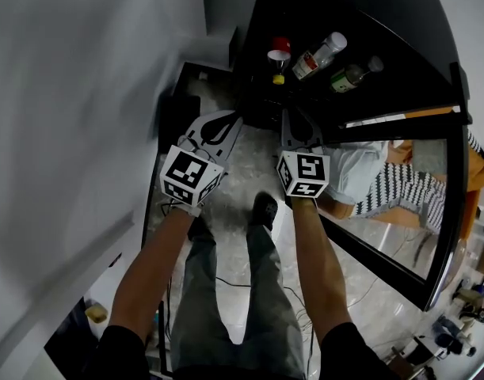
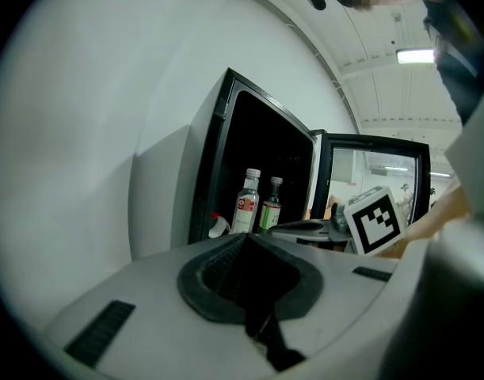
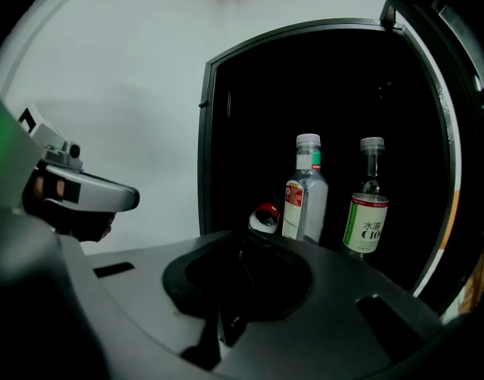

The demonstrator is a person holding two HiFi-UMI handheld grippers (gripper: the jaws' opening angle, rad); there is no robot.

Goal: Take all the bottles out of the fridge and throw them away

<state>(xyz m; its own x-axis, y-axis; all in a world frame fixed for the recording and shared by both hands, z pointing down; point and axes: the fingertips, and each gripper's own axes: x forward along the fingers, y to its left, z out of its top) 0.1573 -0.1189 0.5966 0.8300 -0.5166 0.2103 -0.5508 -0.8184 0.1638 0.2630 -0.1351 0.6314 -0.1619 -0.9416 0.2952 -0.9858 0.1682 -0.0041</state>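
A black fridge [image 1: 257, 46] stands open with three bottles upright inside. A clear bottle [image 1: 319, 55] [image 3: 305, 192] has a white cap and a red label. To its right is a green-labelled bottle [image 1: 355, 74] [image 3: 366, 204]. A small red-capped bottle [image 1: 279, 54] [image 3: 265, 216] is at the left. My left gripper [image 1: 232, 117] [image 2: 245, 237] is shut and empty, short of the fridge's left edge. My right gripper [image 1: 291, 113] [image 3: 245, 240] is shut and empty in front of the opening, a short way from the bottles.
The fridge's glass door [image 1: 440, 212] [image 2: 368, 172] is swung open at the right. A white wall [image 1: 83, 93] runs along the left. The person's legs and shoes [image 1: 264, 208] stand on a marble floor crossed by a cable [image 1: 226, 282].
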